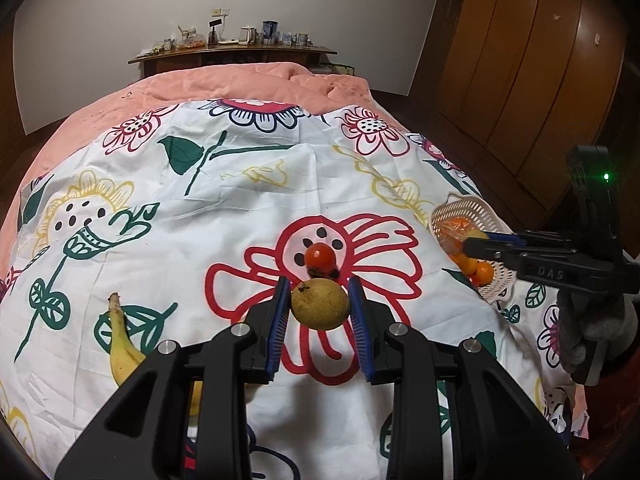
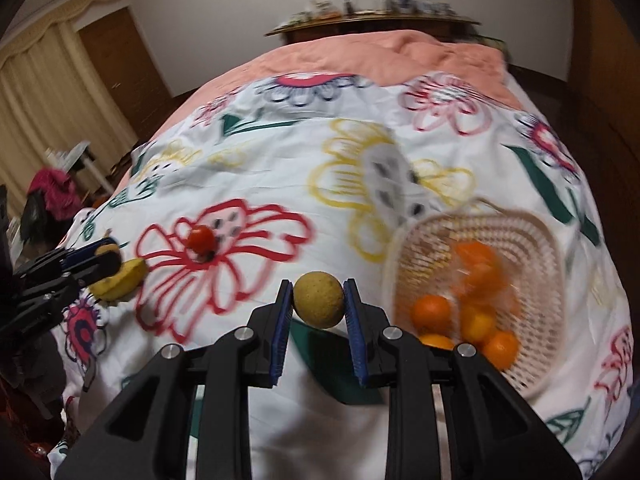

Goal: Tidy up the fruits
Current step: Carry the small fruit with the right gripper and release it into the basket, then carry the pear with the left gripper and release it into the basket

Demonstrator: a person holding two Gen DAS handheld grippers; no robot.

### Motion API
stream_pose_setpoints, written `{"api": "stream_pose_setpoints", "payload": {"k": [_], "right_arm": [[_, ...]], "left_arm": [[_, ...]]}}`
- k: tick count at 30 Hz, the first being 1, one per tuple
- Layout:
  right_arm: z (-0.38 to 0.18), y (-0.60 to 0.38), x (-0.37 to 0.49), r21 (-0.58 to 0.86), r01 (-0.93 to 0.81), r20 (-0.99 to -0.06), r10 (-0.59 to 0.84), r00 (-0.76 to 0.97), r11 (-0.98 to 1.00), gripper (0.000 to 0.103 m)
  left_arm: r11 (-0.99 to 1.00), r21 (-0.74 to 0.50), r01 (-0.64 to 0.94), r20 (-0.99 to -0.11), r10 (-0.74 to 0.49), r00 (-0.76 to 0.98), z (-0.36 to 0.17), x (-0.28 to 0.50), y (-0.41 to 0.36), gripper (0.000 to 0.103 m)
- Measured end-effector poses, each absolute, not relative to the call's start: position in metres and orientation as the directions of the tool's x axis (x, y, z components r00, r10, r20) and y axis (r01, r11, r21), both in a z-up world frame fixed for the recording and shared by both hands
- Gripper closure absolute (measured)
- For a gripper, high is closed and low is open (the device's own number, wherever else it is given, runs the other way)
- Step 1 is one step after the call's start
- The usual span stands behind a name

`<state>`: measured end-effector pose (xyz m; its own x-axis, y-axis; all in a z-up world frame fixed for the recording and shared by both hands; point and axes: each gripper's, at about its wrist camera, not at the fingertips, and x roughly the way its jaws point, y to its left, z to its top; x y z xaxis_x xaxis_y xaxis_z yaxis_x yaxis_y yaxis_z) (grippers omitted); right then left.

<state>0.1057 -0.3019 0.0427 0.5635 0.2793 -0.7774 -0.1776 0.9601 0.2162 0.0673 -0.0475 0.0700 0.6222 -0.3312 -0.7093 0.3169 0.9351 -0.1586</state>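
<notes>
Left wrist view: the left tongs [image 1: 320, 308] pinch a brownish-yellow round fruit [image 1: 319, 307], perhaps a small pear, between their blue pads, held above the flowered sheet [image 1: 224, 208] on the bed. Just beyond it a red tomato [image 1: 319, 257] lies on a red flower print, and a banana [image 1: 122, 344] lies to the left, partly hidden by the tongs' frame. At the right the woven plastic basket [image 1: 468, 204] holds oranges.

Right wrist view: the right tongs [image 2: 319, 305] pinch a similar yellowish round fruit [image 2: 319, 305] at its widest part, just left of the basket [image 2: 532, 240], where several oranges [image 2: 432, 312] already sit. The picture is blurred.

Both round fruits look firm, light and fairly smooth, so a grip across the middle, as now, should hold; a harder squeeze could bruise them. The tomato looks softer and thin-skinned and probably wants a gentle pinch across its sides. The banana is best taken across its middle, not by the stem. The soft bed may let the basket tip as fruit goes in.
</notes>
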Motion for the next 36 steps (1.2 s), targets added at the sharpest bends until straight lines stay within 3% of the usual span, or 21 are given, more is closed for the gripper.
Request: {"api": "stream_pose_setpoints", "payload": {"k": [10, 36], "right_arm": [[0.025, -0.393, 0.087, 0.276, 0.064, -0.788, 0.188, 0.586, 0.959, 0.077], [-0.012, -0.420, 0.082, 0.331, 0.170, -0.808, 0.186, 0.560, 0.928, 0.076]], "left_arm": [[0.924, -0.148, 0.352, -0.714, -0.346, 0.608, 0.072, 0.065, -0.067, 0.073], [0.896, -0.116, 0.428, -0.736, -0.367, 0.569, 0.071, 0.060, -0.112, 0.073]]}}
